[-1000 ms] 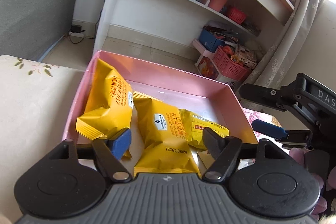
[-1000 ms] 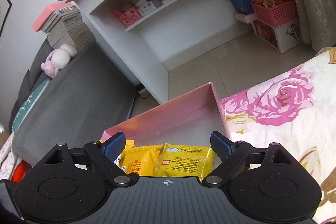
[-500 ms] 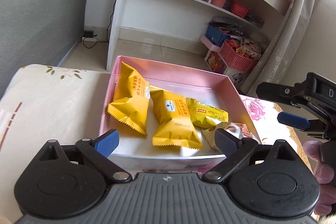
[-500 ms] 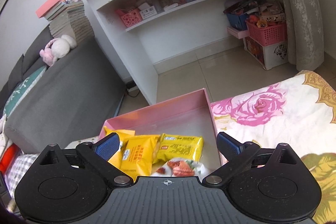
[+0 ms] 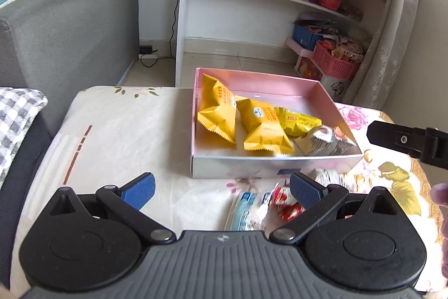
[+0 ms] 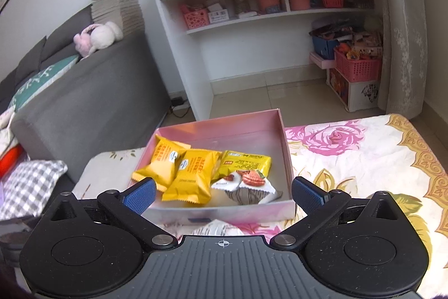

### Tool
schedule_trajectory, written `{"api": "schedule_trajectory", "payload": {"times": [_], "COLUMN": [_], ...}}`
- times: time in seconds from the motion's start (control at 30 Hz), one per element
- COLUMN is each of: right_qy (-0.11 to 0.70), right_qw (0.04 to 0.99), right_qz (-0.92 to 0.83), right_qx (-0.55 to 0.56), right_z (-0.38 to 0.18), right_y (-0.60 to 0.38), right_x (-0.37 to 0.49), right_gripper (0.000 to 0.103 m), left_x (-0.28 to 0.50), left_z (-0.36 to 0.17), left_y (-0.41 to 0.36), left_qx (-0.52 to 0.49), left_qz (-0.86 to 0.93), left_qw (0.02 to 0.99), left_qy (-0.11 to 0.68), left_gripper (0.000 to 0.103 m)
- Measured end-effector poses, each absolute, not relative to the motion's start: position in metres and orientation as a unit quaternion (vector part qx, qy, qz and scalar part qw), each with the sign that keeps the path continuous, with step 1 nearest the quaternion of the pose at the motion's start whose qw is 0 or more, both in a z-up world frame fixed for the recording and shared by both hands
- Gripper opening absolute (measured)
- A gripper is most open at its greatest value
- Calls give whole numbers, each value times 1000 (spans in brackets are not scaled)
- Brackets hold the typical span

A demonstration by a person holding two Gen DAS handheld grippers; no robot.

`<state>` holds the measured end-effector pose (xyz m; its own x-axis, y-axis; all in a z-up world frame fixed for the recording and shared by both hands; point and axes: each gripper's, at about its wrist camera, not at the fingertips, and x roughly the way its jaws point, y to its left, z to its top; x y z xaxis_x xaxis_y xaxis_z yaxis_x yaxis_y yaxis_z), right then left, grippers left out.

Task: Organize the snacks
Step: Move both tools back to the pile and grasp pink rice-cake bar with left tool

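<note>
In the left wrist view, the left gripper point(image 5: 221, 185) hangs over the floral cloth-covered table point(image 5: 117, 131) with its blue-padded jaws spread wide after just opening, nothing caught between them. Ahead of it the shallow pink cardboard box point(image 5: 273, 168) sits at the table's far edge and holds two orange-yellow snack packets point(image 5: 217, 114), a flatter yellow packet point(image 5: 298, 122) and a white-and-brown wrapped pastry point(image 5: 322, 143) lying against the box's near wall. Loose on the cloth near the table's near edge, just before the box, lie a blue-and-white wrapped snack point(image 5: 245, 210) and a red-and-white one point(image 5: 282, 205) (both blurred). A black finger of the right gripper point(image 5: 406, 140) reaches in from the right. In the right wrist view, the right gripper point(image 6: 222, 194) is likewise spread wide, jaws just opened and empty, above the near wall of the same pink box point(image 6: 221, 212); a white wrapped snack point(image 6: 217, 229) lies on the cloth just before that wall.
</note>
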<state>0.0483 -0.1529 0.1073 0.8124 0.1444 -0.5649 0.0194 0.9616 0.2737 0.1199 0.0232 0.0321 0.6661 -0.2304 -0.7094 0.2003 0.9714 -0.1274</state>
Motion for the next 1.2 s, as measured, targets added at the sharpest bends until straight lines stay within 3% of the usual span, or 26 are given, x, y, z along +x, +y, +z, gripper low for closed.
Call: {"api": "schedule_trajectory", "payload": {"times": [0.27, 0.5, 0.7, 0.93, 1.2], "right_qy": [320, 306, 346, 353, 353], "right_qw": [937, 942, 927, 926, 923], "right_qz": [52, 74, 103, 123, 149], "right_qx": [127, 120, 100, 56, 44], "right_z": [85, 66, 41, 33, 32], "right_y": [-149, -147, -134, -114, -97], "right_x": [20, -6, -18, -26, -29], "right_gripper": [103, 103, 103, 103, 103], "left_x": [88, 72, 60, 51, 57], "left_z": [23, 15, 3, -4, -11], "left_y": [35, 45, 64, 76, 85], "left_qx": [18, 34, 52, 60, 48], "left_qz": [-125, -169, -183, -189, -174], "left_qw": [930, 919, 906, 886, 870], "left_qy": [346, 356, 377, 419, 459], "left_gripper": [102, 103, 102, 94, 79]}}
